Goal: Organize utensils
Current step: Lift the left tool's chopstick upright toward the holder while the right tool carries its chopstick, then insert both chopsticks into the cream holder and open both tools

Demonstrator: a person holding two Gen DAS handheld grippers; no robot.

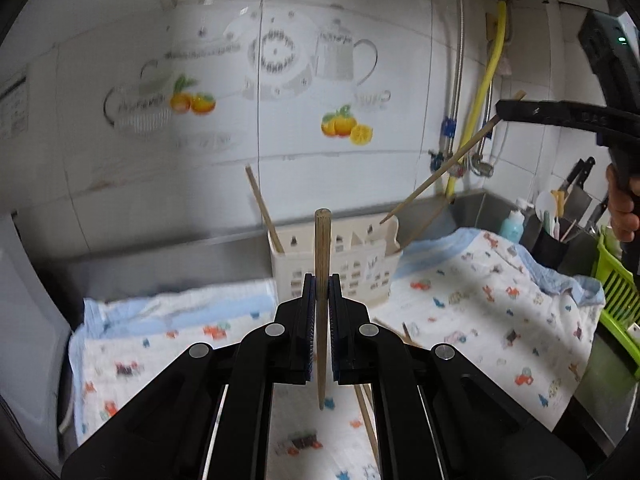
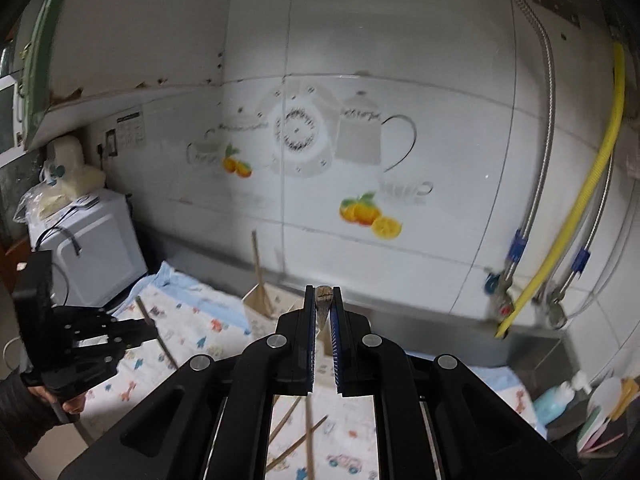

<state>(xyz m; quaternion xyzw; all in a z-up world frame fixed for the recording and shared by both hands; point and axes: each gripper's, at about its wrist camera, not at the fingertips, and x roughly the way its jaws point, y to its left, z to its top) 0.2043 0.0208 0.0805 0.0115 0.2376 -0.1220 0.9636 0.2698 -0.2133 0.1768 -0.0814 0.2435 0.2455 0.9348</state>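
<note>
My left gripper [image 1: 321, 282] is shut on a wooden chopstick [image 1: 322, 240] that stands upright between its pads, above the printed cloth [image 1: 472, 288]. Just beyond it stands a white slotted utensil holder [image 1: 344, 272] with one chopstick [image 1: 264, 208] leaning in it. My right gripper [image 2: 323, 292] is shut on another chopstick [image 2: 322, 314]; in the left wrist view that gripper [image 1: 503, 110] is high at the right, its chopstick [image 1: 440, 172] slanting down towards the holder. In the right wrist view the holder [image 2: 256, 308] lies ahead and the left gripper [image 2: 150, 330] is at the left. Loose chopsticks [image 2: 296, 444] lie on the cloth.
A white appliance [image 2: 92, 248] stands at the cloth's left end. To the right are a steel sink wall [image 1: 472, 208], a blue soap bottle [image 1: 512, 224], a black cup of utensils [image 1: 550, 246], knives [image 1: 576, 176] and a green rack [image 1: 616, 292]. A tiled wall with hoses [image 2: 576, 216] is behind.
</note>
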